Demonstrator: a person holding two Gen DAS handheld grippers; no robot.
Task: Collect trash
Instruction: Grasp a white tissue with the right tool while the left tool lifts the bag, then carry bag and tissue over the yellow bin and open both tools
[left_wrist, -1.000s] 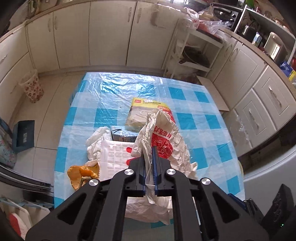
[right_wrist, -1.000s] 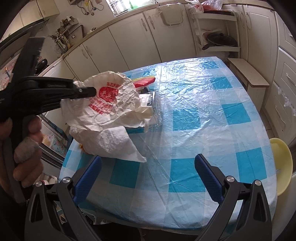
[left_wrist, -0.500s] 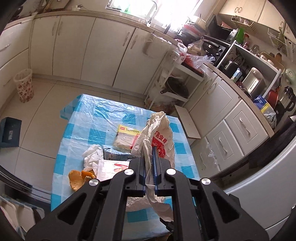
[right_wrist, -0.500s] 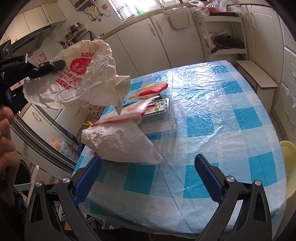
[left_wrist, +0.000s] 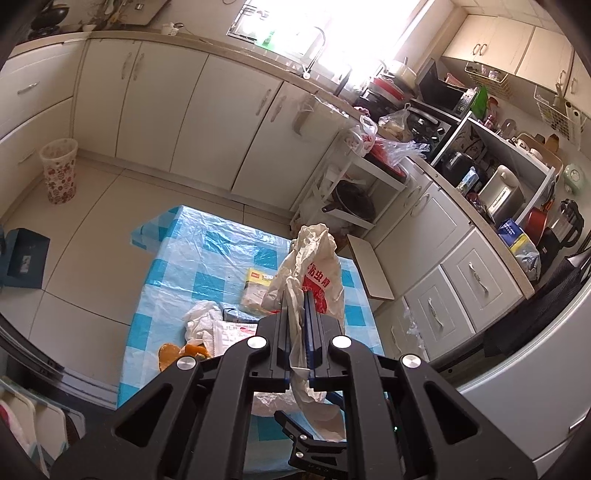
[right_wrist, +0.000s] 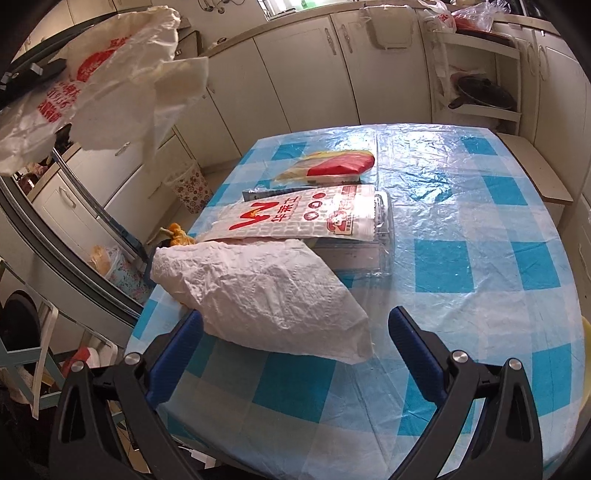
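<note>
My left gripper (left_wrist: 298, 317) is shut on a white plastic bag with red print (left_wrist: 314, 266) and holds it high above the table; the bag also shows at the upper left of the right wrist view (right_wrist: 92, 74). My right gripper (right_wrist: 295, 332) is open and empty, low over the table's near edge, with a crumpled white paper towel (right_wrist: 266, 295) between its fingers. Behind it lie a white paper bag with red print (right_wrist: 303, 218), a clear plastic tray (right_wrist: 380, 236), a red and yellow packet (right_wrist: 332, 166) and orange peel (right_wrist: 177, 236).
The table wears a blue and white checked cloth (right_wrist: 461, 240). A patterned waste bin (left_wrist: 59, 170) stands on the floor by the cabinets. White cabinets (left_wrist: 221, 110) line the walls. A yellow stool (right_wrist: 585, 354) is at the right edge.
My left gripper has risen much higher with the plastic bag, so the table looks smaller. The paper towel and paper bag are now uncovered. My right gripper has moved closer to the paper towel.
</note>
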